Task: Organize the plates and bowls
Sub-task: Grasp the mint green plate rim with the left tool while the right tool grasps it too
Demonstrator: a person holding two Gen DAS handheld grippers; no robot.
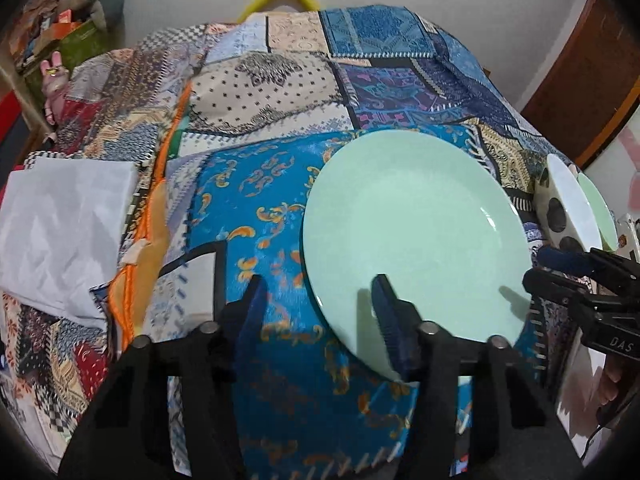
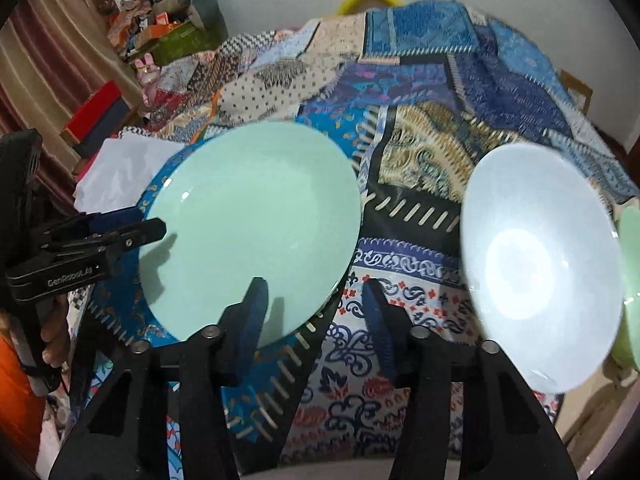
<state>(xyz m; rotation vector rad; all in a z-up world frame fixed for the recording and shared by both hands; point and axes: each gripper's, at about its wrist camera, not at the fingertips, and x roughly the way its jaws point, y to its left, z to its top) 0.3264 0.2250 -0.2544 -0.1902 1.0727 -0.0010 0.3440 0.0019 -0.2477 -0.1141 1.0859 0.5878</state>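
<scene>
Left hand-held gripper point(image 1: 318, 300), lower centre of the left wrist view: fingers spread, straddling the near left rim of the green plate point(image 1: 416, 236), no pinch seen. Right hand-held gripper point(image 2: 316, 304), lower centre of the right wrist view: fingers spread astride the plate's near right rim. Plate lies flat on the patchwork cloth point(image 1: 256, 184). White bowl point(image 2: 536, 264) at right, apart from the plate. White paper point(image 1: 60, 224) at left.

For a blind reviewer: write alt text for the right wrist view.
A mint green plate lies on a patchwork cloth, its near rim between the right gripper's open fingers. The left gripper reaches its far-left rim; a white bowl sits to the right.
</scene>
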